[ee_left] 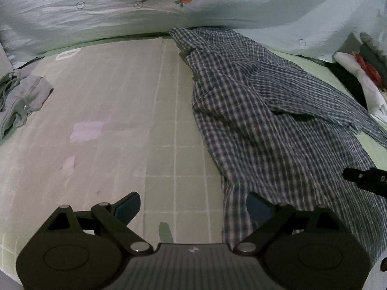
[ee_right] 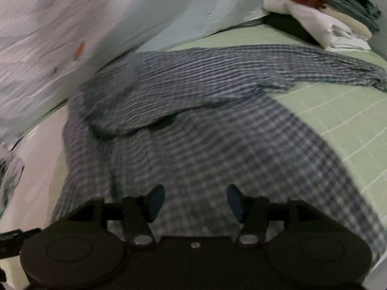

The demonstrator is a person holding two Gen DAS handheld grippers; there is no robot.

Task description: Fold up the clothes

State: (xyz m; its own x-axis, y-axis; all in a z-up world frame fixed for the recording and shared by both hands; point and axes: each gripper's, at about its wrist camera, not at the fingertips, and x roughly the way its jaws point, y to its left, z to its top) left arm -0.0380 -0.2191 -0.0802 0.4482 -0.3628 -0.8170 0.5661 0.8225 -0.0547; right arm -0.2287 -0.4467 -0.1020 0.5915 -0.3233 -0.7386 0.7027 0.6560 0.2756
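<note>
Your plaid shirt lies spread on the bed, collar up by the carrot-print duvet at the far edge, one sleeve flung out toward the folded stack in the far right corner. Your left gripper is spread wide, holding nothing, its right finger just over the shirt's near hem. Your right gripper hangs apart over the lower body cloth, nothing pinched between the pads. My read: you're setting up a fresh grab. Pick hem corners, not mid-panel, pinch a single layer, and lift both sides level so the fold lands square. Mind that loose sleeve; tuck it first. The grey garment waits at the left edge.
</note>
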